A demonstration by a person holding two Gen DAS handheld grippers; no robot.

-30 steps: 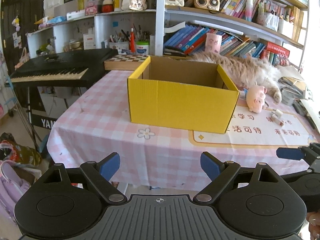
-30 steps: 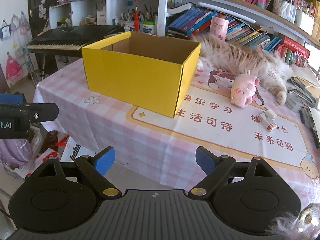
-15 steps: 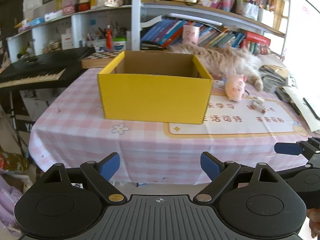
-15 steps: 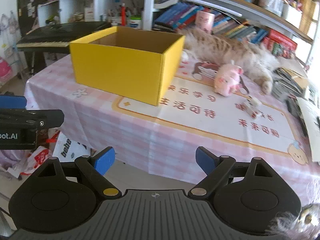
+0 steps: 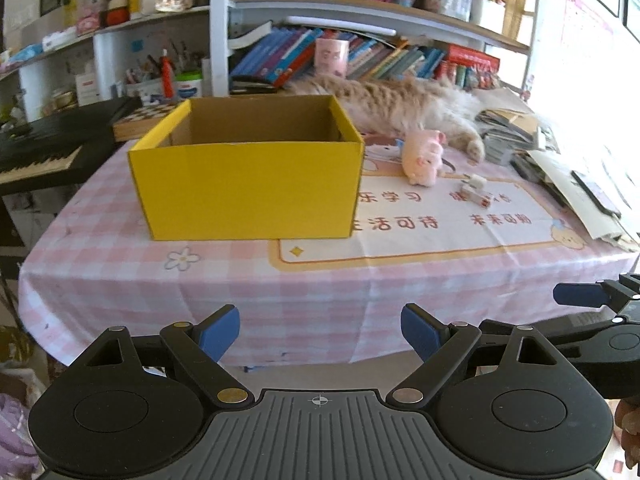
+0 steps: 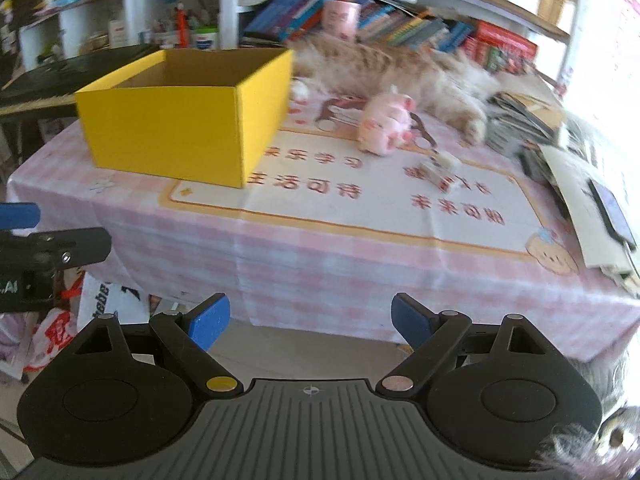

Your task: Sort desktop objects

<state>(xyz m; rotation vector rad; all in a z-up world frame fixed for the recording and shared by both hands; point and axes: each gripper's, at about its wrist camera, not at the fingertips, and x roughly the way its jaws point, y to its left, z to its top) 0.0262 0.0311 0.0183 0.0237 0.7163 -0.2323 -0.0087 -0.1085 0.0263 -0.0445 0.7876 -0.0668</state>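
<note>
Your right gripper [image 6: 310, 322] and left gripper [image 5: 320, 332] both stand wide and empty, short of the open yellow cardboard box [image 5: 248, 176]. Right of that box lies the pink plush pig [image 6: 386, 124]; approach it squarely.

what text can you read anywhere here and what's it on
"乐学习" on the table mat, upper row, its start hidden by the yellow box
"生活可待" on the mat's lower row, first character partly hidden
"未来可期" on the mat's lower row, right
".AI" on the left tool's body, start cut off
Book spines and plastic bag print: too blurred to read
</note>
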